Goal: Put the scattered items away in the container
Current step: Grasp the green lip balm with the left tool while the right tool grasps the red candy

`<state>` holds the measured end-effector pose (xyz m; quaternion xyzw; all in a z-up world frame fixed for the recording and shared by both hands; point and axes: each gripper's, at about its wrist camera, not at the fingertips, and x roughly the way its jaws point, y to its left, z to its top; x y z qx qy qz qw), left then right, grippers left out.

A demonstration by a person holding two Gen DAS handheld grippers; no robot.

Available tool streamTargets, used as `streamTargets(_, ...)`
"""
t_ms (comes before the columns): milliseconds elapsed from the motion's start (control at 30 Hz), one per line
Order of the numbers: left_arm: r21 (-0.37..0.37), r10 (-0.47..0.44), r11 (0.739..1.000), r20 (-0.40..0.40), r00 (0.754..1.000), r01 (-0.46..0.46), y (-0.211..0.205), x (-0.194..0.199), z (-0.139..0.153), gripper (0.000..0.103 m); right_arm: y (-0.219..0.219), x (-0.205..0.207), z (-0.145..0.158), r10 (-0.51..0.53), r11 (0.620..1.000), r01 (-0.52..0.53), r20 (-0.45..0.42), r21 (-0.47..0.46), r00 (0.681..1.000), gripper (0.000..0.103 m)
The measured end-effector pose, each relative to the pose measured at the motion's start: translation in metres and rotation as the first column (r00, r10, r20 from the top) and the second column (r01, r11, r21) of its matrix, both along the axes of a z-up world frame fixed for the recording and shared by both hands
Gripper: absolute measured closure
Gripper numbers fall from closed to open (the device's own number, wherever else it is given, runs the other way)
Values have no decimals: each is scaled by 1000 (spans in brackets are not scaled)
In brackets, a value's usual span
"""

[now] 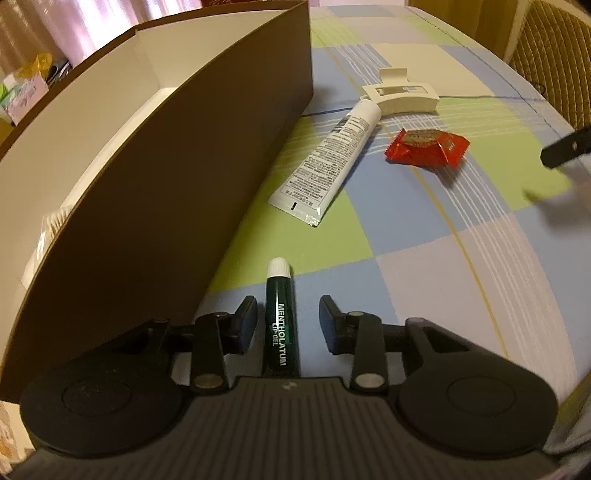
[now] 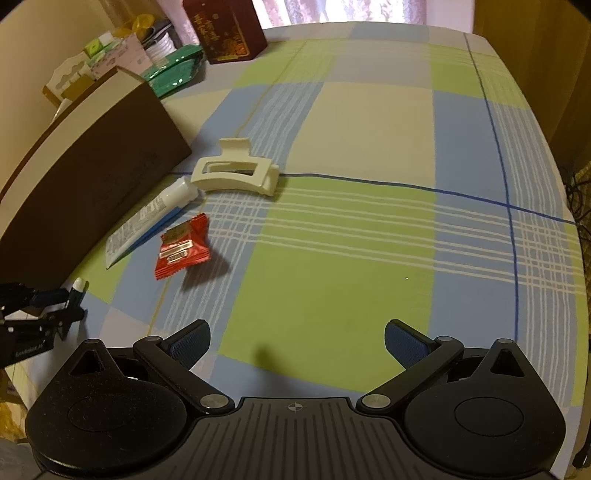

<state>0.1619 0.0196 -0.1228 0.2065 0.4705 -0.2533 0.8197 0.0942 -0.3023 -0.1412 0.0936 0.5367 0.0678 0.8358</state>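
The tall brown cardboard container [image 1: 155, 177] with a white inside stands along the left of the checked green, blue and cream tablecloth [image 2: 351, 258], its long wall close beside the scattered things, while the cloth to the right lies open as far as the table's far and right edges. The left gripper [image 1: 288, 314] sits low over the cloth just beside that wall, its fingers parted to either side of a dark green lip gel tube [image 1: 279, 317] with a white cap; a gap shows on both sides, so nothing is clamped. The right gripper [image 2: 297, 341] hovers over bare green cloth with its blue-padded fingers spread wide and holding nothing. Past the lip gel lie a white squeeze tube [image 1: 325, 162] with small print, a cream plastic hair claw clip [image 1: 400, 96] touching its cap, and a red foil snack packet [image 1: 426, 147] near them. Only the left wrist view looks into the container; only the right wrist view shows the dark red box [image 2: 227, 29] and green packets [image 2: 173, 70] at the far left.
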Motion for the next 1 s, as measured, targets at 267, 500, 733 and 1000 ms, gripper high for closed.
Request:
streamTargets(267,-77,69,994,-49,996,-73,5,3,0,86,11,-1,0,46,999,-46,12,8,999,0)
streamTargets(500,-58,86,994,-51,995,-89,7,-16,5,90,27,2,6,111,993,-113,98,22,989,0)
streamTargets(733,-69,127,989,-17,992,-128,17,-19,28,90,66,28,6,261,965,-261,151,-18,953,0)
streamTargets(1000,-90,171,981,-5,985,-171,27,-20,39,90,109,73,-15,353,935,-345,119,-87,928,27)
